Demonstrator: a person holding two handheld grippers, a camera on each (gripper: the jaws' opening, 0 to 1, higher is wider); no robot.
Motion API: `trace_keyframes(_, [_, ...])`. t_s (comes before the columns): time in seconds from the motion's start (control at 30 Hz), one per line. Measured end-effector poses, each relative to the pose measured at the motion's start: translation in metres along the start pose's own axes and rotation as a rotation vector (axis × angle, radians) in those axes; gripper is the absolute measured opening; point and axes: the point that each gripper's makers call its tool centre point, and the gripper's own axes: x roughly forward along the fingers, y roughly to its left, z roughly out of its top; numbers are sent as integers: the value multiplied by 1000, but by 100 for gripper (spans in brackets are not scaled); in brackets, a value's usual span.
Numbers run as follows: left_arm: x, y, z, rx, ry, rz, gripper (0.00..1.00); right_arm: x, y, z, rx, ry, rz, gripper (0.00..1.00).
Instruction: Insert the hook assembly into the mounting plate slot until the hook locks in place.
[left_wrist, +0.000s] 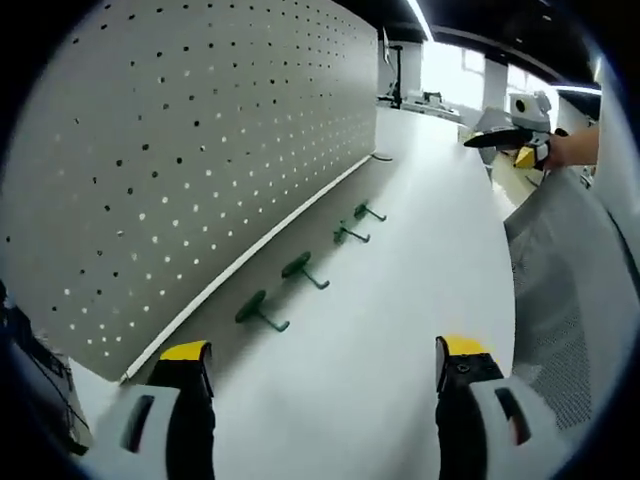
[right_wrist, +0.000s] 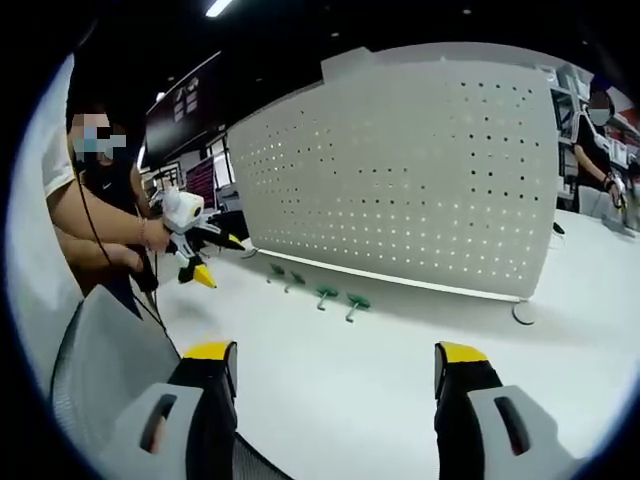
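Left gripper view: the left hand-held gripper (left_wrist: 327, 372) stands spread and empty over the white counter (left_wrist: 400, 330). Four green hooks (left_wrist: 262, 312) lie in a row at about 11 o'clock from it, just beside the foot of the upright perforated mounting plate (left_wrist: 200, 150). Right gripper view: the right hand-held gripper (right_wrist: 335, 372), likewise spread and empty, faces the same plate, hooks at 12 o'clock. Judged stage: approach, nothing grasped. The next move calls for closing on one hook's stem.

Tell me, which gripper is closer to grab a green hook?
Probably the left gripper: its open yellow-tipped jaws face the nearest green plastic hook lying on the white table. The right gripper looks farther back.
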Motion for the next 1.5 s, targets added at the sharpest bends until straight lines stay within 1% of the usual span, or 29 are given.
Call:
trace_keyframes(0.23, [12,3,0,102,62,-49,95,-2,1,-3,-3,9,1,78])
trace_keyframes(0.4, [17,8,0,137,93,-69,95,-3,1,-5,-4,13,1,78])
trace_keyframes(0.5, [19,9,0,179,119,-87,95,-3,2,-7,-4,19,4,78])
trace_keyframes(0.67, [24,12,-2,208,148,-113,94,-2,4,-9,-7,23,10,78])
trace_keyframes(0.87, [30,15,0,232,167,-133,94,-4,4,-13,-7,34,15,78])
trace_keyframes(1.0, [33,17,-1,267,189,-145,94,-6,3,-16,-8,46,17,78])
trace_keyframes(1.23, [40,18,-2,298,209,-179,94,-6,1,-15,-9,46,13,78])
trace_keyframes(1.3, [42,20,-4,318,226,-183,94,-6,1,-15,-9,48,15,77])
trace_keyframes(1.5, [48,24,-5,349,253,-210,93,-6,2,-17,-4,51,16,77])
